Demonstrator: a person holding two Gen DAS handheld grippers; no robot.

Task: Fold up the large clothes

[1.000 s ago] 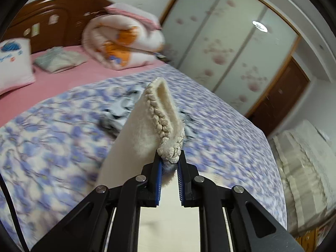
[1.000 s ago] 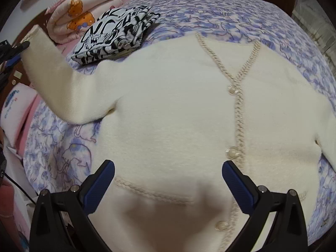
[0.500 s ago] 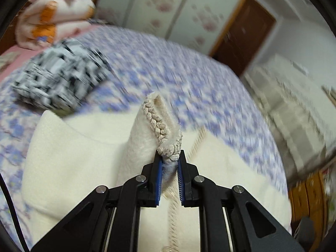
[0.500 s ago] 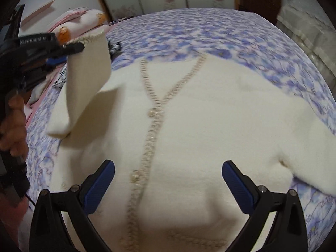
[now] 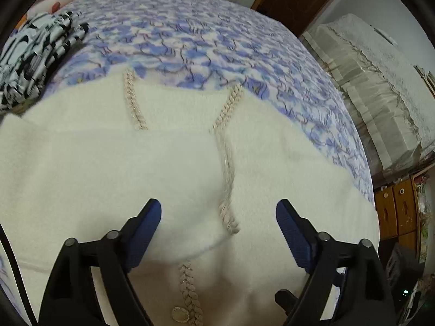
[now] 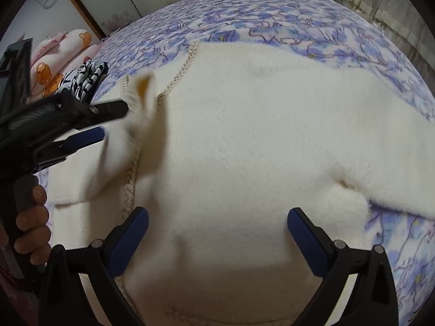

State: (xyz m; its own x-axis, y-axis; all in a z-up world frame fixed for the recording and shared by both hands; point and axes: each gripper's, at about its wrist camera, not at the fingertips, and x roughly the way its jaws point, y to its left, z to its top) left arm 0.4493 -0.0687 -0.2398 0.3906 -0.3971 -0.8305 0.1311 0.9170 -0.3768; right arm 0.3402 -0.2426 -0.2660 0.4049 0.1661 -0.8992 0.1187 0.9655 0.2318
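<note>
Folding the cream cardigan point(image 5: 108, 168): left gripper point(image 5: 218, 218) spread above the laid sleeve; right gripper point(image 6: 217, 224) spread too, should pinch the three-o'clock sleeve point(image 6: 380, 146) near its cuff.

I see the white sweater point(image 5: 108, 163) run off the bottom edge, and its sleeve point(image 6: 130, 135) is a blur by my left gripper point(image 6: 108, 121). The black-and-white cloth point(image 5: 30, 62) is cut off at the left.

Both wrist views close above, looking down on the shared cream cardigan point(image 5: 108, 168).
</note>
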